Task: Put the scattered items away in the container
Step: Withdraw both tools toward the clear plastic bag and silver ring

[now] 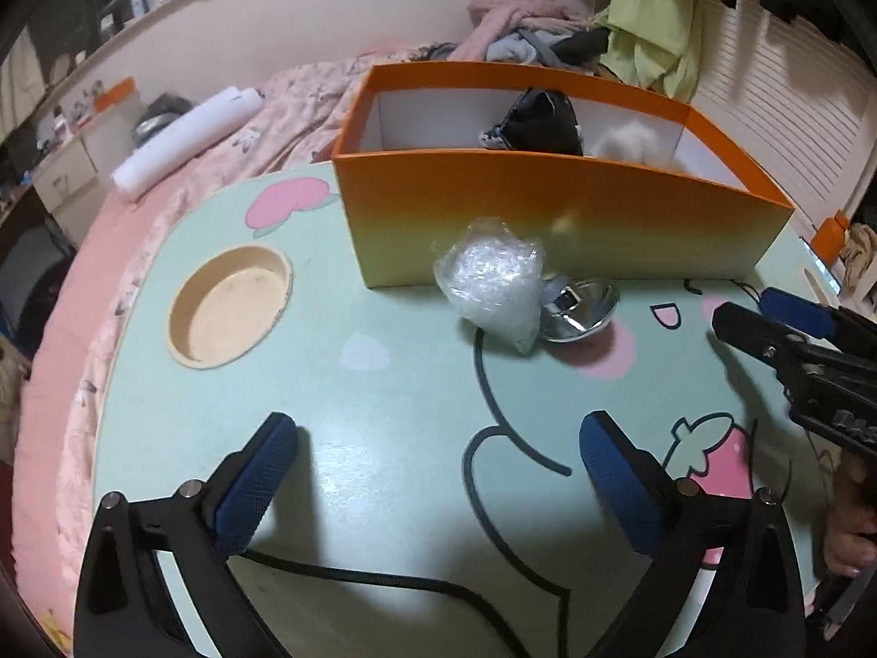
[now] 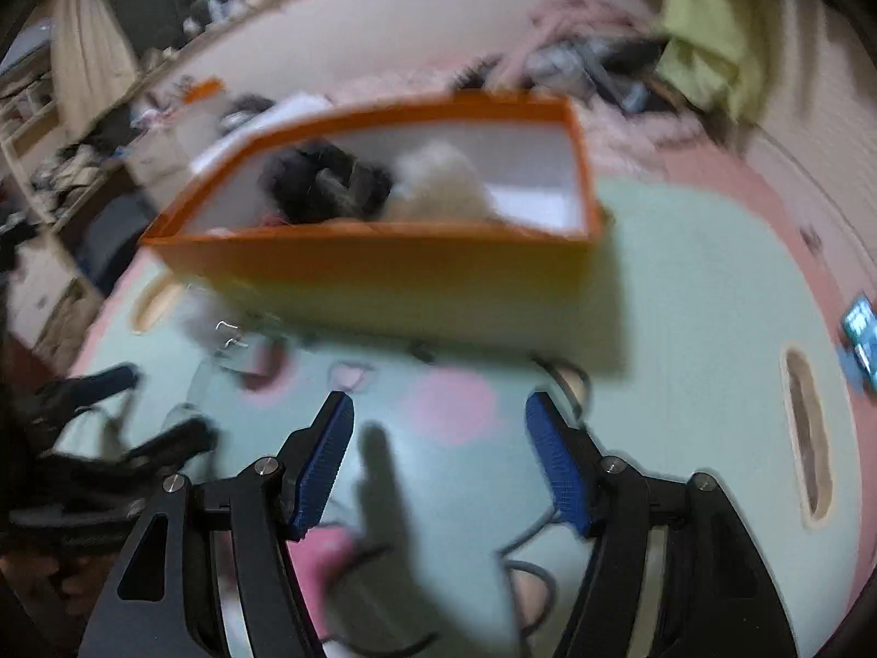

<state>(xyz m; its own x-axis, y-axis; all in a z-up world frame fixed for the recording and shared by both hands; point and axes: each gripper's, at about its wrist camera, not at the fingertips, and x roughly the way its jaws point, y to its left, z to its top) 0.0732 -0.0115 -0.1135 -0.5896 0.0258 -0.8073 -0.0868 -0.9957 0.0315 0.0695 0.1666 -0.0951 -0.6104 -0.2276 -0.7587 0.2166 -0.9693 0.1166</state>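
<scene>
An orange box (image 1: pixel 548 219) stands at the back of the pale green table (image 1: pixel 383 411). Inside it lie a black item (image 1: pixel 540 123) and a white fluffy item (image 1: pixel 625 142). A clear crumpled plastic bag (image 1: pixel 490 282) and a shiny metal piece (image 1: pixel 578 310) lie on the table against the box's front wall. My left gripper (image 1: pixel 438 460) is open and empty, nearer than the bag. My right gripper (image 2: pixel 438 438) is open and empty in front of the box (image 2: pixel 383 268); that view is blurred. It also shows in the left wrist view (image 1: pixel 767 318).
A round wooden recess (image 1: pixel 230 304) sits in the table at the left. A slot (image 2: pixel 803 427) is cut near the table's right edge. A phone (image 2: pixel 860 329) lies at the far right. Pink bedding (image 1: pixel 219 153), a white roll (image 1: pixel 186 137) and piled clothes surround the table.
</scene>
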